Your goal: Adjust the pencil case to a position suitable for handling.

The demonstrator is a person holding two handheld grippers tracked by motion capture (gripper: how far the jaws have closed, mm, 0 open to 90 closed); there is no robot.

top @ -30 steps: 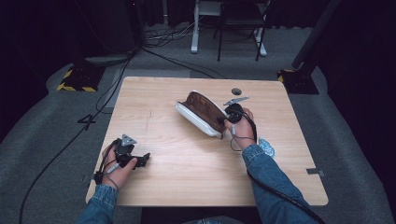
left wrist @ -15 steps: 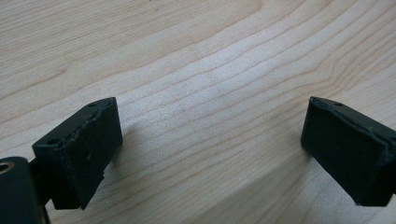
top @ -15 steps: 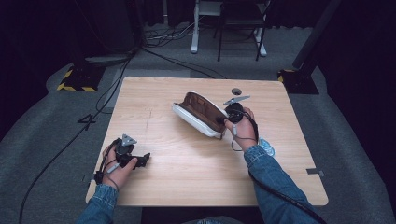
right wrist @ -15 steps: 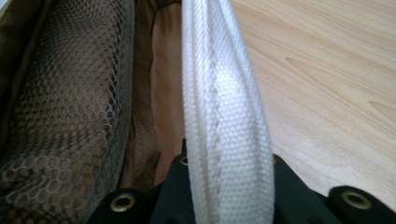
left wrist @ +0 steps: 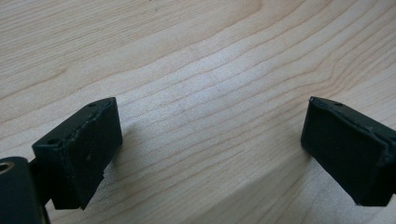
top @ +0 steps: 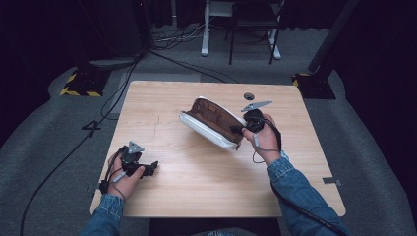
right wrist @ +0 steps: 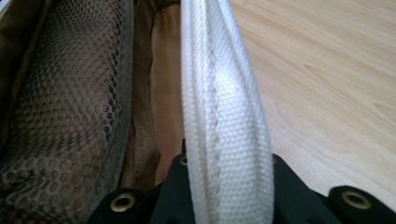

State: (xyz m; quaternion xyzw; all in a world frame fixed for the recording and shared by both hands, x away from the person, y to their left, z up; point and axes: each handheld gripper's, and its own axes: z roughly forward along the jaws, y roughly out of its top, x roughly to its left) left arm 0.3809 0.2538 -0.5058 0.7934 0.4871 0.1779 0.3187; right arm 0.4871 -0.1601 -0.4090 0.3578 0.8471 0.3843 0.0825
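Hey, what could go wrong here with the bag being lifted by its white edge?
The right tool pinches only the thin white rim of the bag, so the fabric might slip free and the bag drop onto the table. The bag hangs tilted and open; anything loose inside may spill. The left tool is far away, giving no support.

Blue denim sleeves cover both forearms; each hand grips a black gripper, left gripper [top: 147,168], right gripper [top: 238,130], topped by a grey three-cornered plate, trailing black cable

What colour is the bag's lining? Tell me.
Brown, with brown mesh; the lining shows best in the right gripper view.
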